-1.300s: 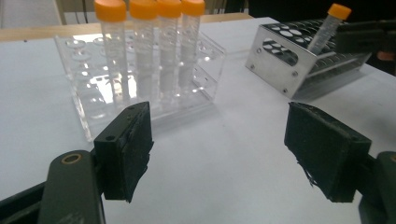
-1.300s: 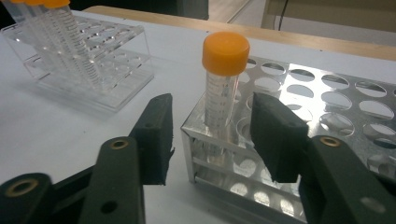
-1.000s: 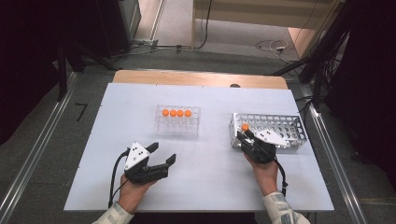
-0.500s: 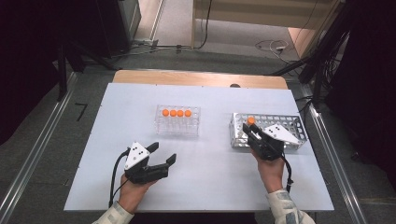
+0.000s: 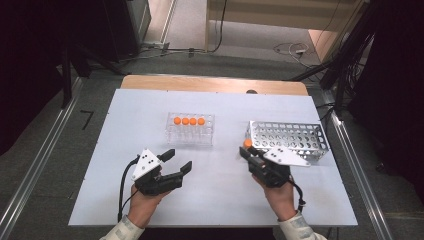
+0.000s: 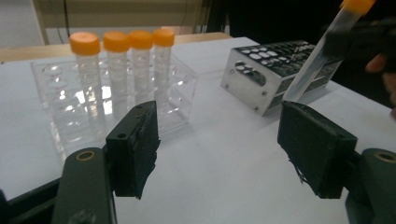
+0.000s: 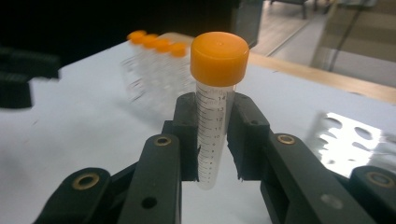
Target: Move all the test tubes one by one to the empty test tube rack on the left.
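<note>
My right gripper [image 7: 212, 135] is clamped on a clear tube [image 7: 212, 126] with an orange cap [image 7: 219, 58], the two black pads pressing its graduated wall just below the cap. In my right gripper view the tube stands roughly upright between the jaws, its rounded tip hanging free below them. From the high view the same gripper [image 5: 248, 150] sits just in front of the near left corner of the metal rack [image 5: 290, 137], with the orange cap [image 5: 247, 143] showing at its tip; the tube is off the table and clear of the rack. In my left gripper view it appears tilted [image 6: 322, 51], cap up, held above and beside the rack [image 6: 275, 70].

My left gripper [image 5: 176, 160] is spread wide with nothing between its pads [image 6: 135, 144], resting low over the white table [image 5: 215, 200] in front of the clear plastic rack [image 5: 190, 131]. That rack holds four orange-capped tubes [image 6: 121, 70] in a row along its far side (the other wells look empty, though the plastic is glassy and I can't be sure of every one). The two racks stand apart, the clear one to the left, the metal one to the right. The metal rack's holes seem unfilled from above.
</note>
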A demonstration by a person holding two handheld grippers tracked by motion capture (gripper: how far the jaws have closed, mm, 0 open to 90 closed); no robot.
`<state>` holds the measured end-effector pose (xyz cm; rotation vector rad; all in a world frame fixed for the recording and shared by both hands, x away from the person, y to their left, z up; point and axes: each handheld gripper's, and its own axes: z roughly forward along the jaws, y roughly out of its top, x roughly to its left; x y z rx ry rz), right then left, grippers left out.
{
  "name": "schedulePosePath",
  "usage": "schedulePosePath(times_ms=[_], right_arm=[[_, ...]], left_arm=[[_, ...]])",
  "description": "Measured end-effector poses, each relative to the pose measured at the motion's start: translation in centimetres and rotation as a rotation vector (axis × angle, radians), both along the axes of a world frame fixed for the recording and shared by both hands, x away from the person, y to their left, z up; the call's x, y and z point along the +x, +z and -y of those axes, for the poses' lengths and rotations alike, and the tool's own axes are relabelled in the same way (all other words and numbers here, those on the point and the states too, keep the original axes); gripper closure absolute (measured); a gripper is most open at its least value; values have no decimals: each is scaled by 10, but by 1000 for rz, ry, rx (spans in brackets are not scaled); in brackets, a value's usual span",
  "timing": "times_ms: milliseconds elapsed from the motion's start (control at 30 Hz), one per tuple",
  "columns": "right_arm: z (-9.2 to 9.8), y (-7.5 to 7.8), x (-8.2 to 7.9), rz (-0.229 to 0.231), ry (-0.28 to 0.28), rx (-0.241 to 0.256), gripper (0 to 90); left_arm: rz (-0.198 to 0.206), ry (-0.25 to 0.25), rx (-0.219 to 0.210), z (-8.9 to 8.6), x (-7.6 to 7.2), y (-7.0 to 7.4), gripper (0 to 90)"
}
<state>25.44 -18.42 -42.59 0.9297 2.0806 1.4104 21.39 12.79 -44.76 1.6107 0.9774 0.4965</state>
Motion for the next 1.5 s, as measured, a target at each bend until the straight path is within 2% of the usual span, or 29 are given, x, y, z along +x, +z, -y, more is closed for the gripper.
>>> schedulePosePath(times_ms=[267,467,600,833,967,1133,1233,1367,1500], right_arm=[[-44,-15,-11,-32,128,-49,720],[-66,-25,-15,-51,176,-75,720],[-73,-27,-17,-54,192,-78,720],[-75,-27,-18,-51,201,-77,720],[-74,-27,-18,-55,199,-78,713],[-67,-26,-20,-44,192,-86,468],[-54,-26,-18,-62,168,-82,354],[-30,-26,-15,-73,123,-86,293],[-3,-25,-14,-87,69,-77,277]], left_arm=[[25,-88,-22,17,0,14,375],[30,-157,5,34,2,15,475],[22,-180,24,40,5,13,551],[21,-179,67,44,6,10,667],[29,-177,78,45,6,10,692],[31,-138,66,31,9,15,695],[30,-90,44,15,13,20,695],[34,-13,9,-9,19,29,695],[36,54,-13,-29,27,38,695]])
